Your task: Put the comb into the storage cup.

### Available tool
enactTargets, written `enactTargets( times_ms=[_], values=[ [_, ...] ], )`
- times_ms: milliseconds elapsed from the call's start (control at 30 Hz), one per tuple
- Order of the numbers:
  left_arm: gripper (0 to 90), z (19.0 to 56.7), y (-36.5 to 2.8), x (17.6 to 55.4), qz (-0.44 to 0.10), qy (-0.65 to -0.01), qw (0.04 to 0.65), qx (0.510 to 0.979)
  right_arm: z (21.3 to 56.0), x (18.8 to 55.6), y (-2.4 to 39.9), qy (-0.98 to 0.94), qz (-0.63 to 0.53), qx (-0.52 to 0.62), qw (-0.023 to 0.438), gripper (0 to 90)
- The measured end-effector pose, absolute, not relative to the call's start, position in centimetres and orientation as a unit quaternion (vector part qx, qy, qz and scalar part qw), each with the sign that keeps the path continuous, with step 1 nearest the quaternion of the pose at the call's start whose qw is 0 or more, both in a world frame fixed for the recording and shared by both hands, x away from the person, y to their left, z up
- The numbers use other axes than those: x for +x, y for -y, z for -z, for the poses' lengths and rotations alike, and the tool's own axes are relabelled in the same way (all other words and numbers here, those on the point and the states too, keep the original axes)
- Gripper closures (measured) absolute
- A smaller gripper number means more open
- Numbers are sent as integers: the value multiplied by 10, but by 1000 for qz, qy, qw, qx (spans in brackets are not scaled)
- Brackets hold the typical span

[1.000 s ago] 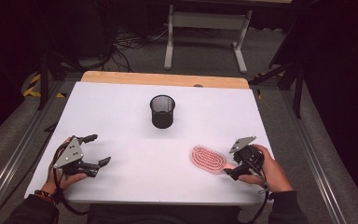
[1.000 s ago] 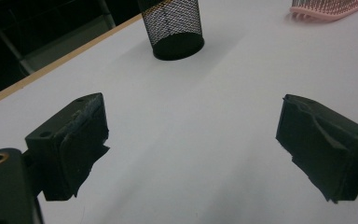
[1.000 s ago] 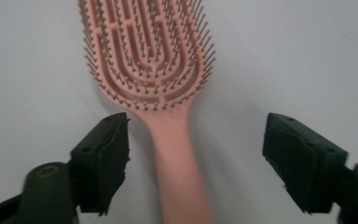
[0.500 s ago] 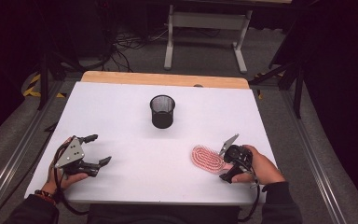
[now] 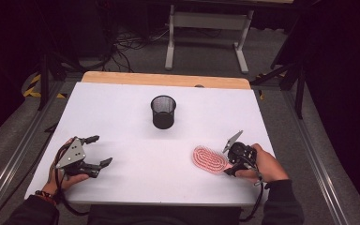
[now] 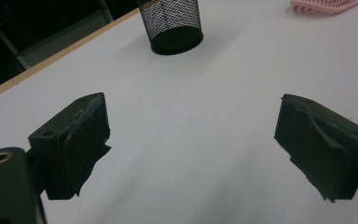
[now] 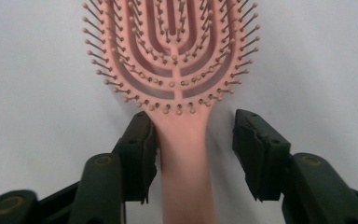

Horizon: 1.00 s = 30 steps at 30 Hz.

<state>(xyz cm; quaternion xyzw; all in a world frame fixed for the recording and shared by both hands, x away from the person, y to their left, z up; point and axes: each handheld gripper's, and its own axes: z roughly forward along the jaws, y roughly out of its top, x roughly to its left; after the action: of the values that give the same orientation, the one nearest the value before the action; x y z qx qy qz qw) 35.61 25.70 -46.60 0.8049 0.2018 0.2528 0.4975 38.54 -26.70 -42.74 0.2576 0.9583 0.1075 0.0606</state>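
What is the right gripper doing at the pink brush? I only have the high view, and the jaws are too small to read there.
Observer: In the right gripper view, the right gripper straddles the hairbrush at its handle, just below the bristle head. Its jaws have just been closing.
Operator: Is it clamped yet?
Observer: Not yet. One jaw sits against the handle, while the other stands apart from it, with a strip of the white table showing between them.
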Motion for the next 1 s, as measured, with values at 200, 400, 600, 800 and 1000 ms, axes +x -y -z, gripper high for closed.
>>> enactTargets(
  times_ms=[200, 400, 600, 800, 1000],
  values=[
    [110, 466, -257, 356, -256, -199, 494, 807, 427, 382, 265, -962, -114, 242, 60, 662],
    [109, 466, -257, 356, -251, -199, 496, 807, 428, 379, 265, -964, -120, 228, 68, 677],
    [109, 467, -258, 357, -249, -204, 499, 805, 428, 377, 265, -961, -137, 226, 81, 687],
    [108, 466, -259, 358, -243, -208, 505, 802, 431, 378, 262, -953, -168, 230, 107, 694],
    [108, 466, -263, 359, -233, -218, 518, 794, 434, 380, 256, -939, -203, 228, 158, 696]
  ],
)
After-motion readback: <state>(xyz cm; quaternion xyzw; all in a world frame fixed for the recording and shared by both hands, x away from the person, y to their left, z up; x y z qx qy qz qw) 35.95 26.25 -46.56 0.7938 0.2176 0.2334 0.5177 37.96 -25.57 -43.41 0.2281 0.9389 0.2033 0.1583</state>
